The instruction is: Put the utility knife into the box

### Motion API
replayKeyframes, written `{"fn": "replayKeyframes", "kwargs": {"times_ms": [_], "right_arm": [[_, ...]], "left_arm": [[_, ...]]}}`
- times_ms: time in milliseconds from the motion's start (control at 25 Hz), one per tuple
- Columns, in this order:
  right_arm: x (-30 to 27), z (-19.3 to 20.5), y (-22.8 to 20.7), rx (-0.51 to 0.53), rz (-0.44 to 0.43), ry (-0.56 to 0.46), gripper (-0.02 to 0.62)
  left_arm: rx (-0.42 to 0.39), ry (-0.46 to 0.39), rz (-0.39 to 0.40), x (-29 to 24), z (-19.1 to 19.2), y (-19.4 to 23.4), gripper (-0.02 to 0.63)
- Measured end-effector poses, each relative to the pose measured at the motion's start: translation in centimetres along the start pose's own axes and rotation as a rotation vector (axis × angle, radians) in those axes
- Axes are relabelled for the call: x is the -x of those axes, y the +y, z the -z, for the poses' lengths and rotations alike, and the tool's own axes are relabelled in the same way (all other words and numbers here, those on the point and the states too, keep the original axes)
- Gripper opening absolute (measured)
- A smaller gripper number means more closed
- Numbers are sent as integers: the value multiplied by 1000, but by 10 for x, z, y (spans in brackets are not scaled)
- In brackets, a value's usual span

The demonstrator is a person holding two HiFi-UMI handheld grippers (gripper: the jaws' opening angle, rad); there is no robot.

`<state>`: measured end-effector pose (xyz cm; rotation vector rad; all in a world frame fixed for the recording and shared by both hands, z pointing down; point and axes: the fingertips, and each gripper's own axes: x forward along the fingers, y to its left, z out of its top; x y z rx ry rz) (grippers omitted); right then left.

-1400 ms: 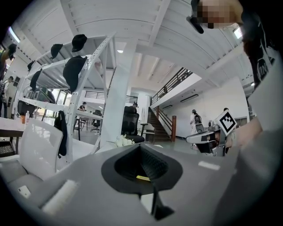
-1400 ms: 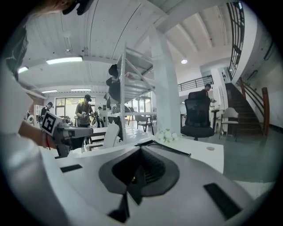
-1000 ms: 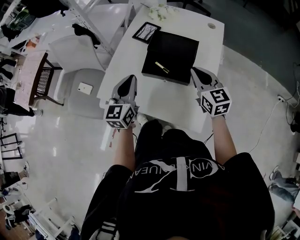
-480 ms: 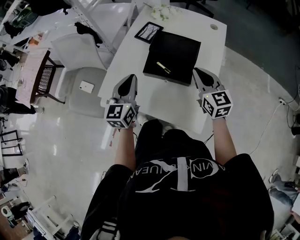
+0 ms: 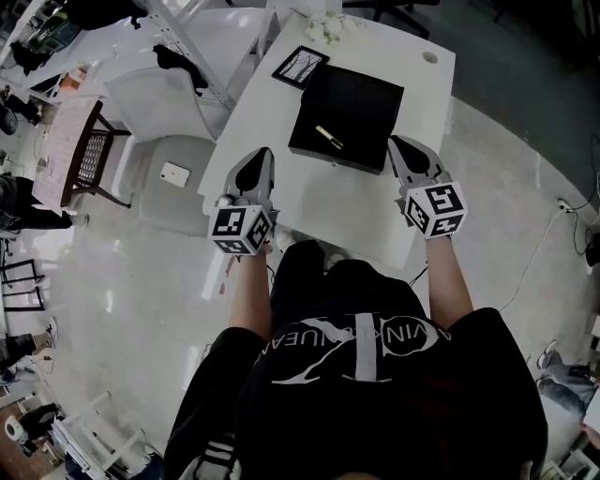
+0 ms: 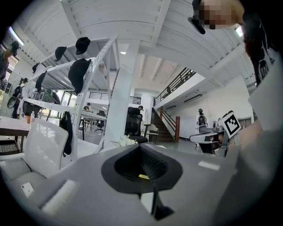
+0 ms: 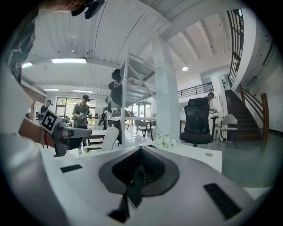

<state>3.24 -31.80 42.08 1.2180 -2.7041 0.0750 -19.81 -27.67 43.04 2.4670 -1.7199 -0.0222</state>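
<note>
A flat black box [image 5: 349, 101] lies on the white table [image 5: 328, 202], and a small yellow utility knife [image 5: 328, 137] rests on its dark surface near the front edge. My left gripper [image 5: 260, 156] hovers over the table's left front edge, left of the box, shut and empty. To the right of the box's front corner my right gripper [image 5: 399, 144] is likewise shut and empty. In the left gripper view a speck of the yellow knife [image 6: 142, 176] shows past the closed jaws of the left gripper [image 6: 141, 165]. The right gripper [image 7: 140, 170] shows the same closed seam.
A black-framed picture [image 5: 300, 66] lies behind the box at its left, with white flowers [image 5: 328, 26] at the table's far end. A cable hole [image 5: 430, 57] is at the far right corner. White chairs [image 5: 155, 103] stand left of the table.
Only the head view drifts a little; both grippers stay shut beside the box and the knife has not moved.
</note>
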Motion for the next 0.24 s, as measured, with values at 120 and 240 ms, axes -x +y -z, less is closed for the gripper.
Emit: {"fn": "replayKeyframes", "kwargs": {"times_ms": [120, 240], "right_arm": [[1, -3, 0, -1, 1, -9, 14], [3, -4, 0, -1, 2, -14, 14]], "left_arm": [[0, -7, -2, 0, -4, 1, 11], [2, -13, -1, 0, -6, 1, 11]]}}
